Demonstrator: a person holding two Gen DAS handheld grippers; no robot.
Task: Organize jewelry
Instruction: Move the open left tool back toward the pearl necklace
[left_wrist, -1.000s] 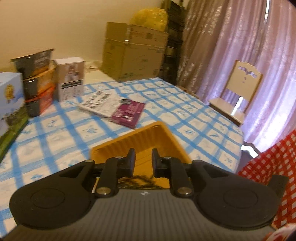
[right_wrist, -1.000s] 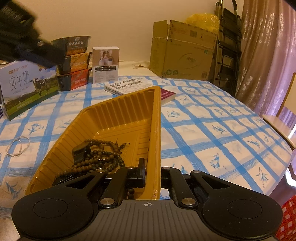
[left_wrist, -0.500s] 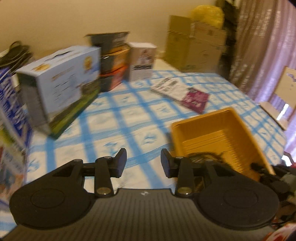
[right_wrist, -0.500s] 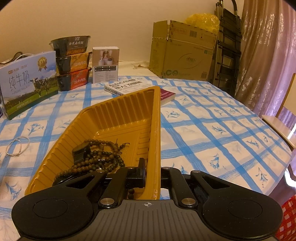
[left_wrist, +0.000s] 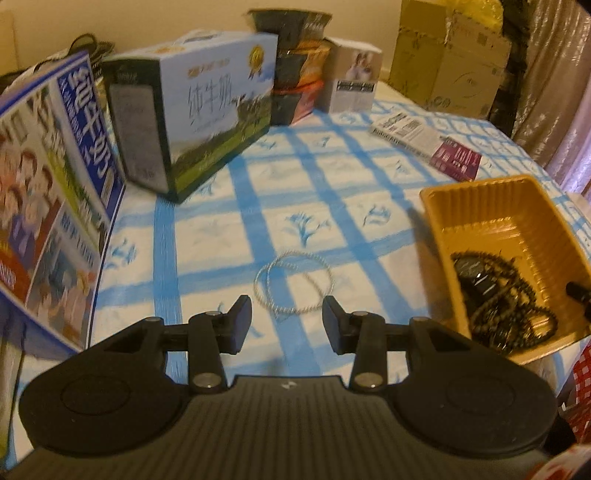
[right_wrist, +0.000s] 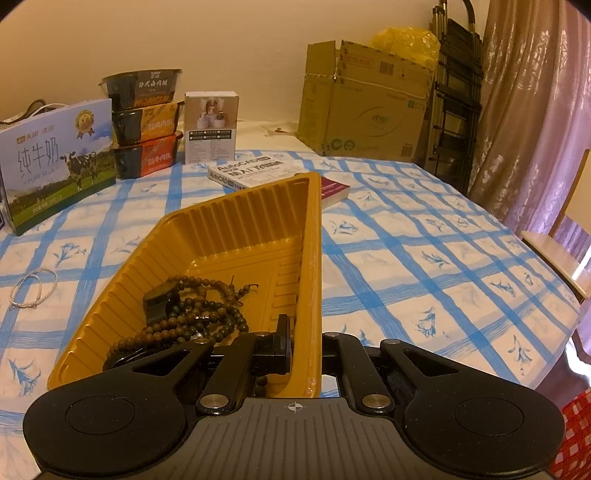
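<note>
Amber-yellow plastic forms the ribbed tray (right_wrist: 236, 236) that sits on the worktop (right_wrist: 424, 258), which is covered by a white cloth with blue checks and small blue sprigs. Inside the tray lies a heap of dark wooden prayer beads (right_wrist: 199, 314) tangled around a black watch (right_wrist: 160, 301). The right hand-held gripper (right_wrist: 306, 347) is pinching the tray's right-hand wall close to the near corner: one finger is inside the tray beside the beads, the other outside the wall, and the jaws are pressed together on the plastic.

A thin silvery bracelet (left_wrist: 293, 282) lies loose on the cloth to the left of the tray, well apart from it, looped over itself into a rough ring. The left hand-held gripper (left_wrist: 287, 325) hangs over the cloth with its jaws spread and nothing between them; the bracelet lies just beyond the fingertips, and whether they touch it is hard to tell, since this view is slightly blurred.

Further back stand a blue-and-green milk carton box (right_wrist: 55, 162), a stack of three black meal tubs (right_wrist: 146, 122), a small white box (right_wrist: 210, 125), a book (right_wrist: 255, 173) lying flat behind the tray, and a large cardboard box (right_wrist: 365, 110).
</note>
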